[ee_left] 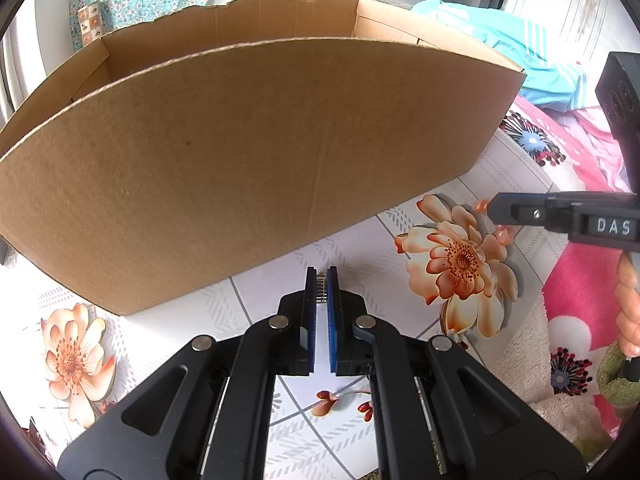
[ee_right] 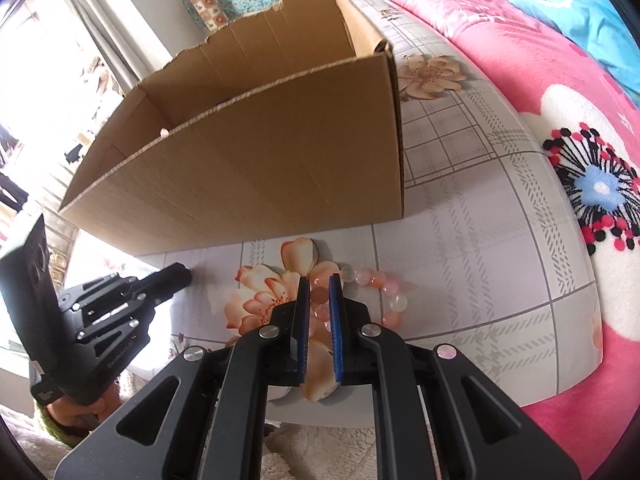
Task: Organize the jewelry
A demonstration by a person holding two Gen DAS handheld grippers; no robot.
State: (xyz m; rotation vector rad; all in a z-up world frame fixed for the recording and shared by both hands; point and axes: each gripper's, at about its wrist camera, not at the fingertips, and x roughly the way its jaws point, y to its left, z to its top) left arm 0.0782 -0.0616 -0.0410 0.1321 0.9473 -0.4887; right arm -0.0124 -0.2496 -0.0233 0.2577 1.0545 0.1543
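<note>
An open cardboard box (ee_left: 240, 152) stands on a floral tablecloth; it also shows in the right wrist view (ee_right: 272, 168). My left gripper (ee_left: 321, 276) is shut on a small metal chain piece (ee_left: 320, 287), low over the cloth just in front of the box wall. A pink and clear bead bracelet (ee_right: 376, 284) lies on the cloth by a printed flower. My right gripper (ee_right: 319, 282) has its blue pads closed around beads of the bracelet. In the left wrist view the right gripper (ee_left: 494, 210) sits at the right with pink beads (ee_left: 480, 205) at its tip.
The tablecloth (ee_right: 460, 240) covers a small table beside a pink floral blanket (ee_right: 580, 140) with blue clothing (ee_left: 500, 36) on it. A white fluffy fabric (ee_right: 320, 448) lies at the near edge. The left gripper (ee_right: 176, 276) appears at the left in the right wrist view.
</note>
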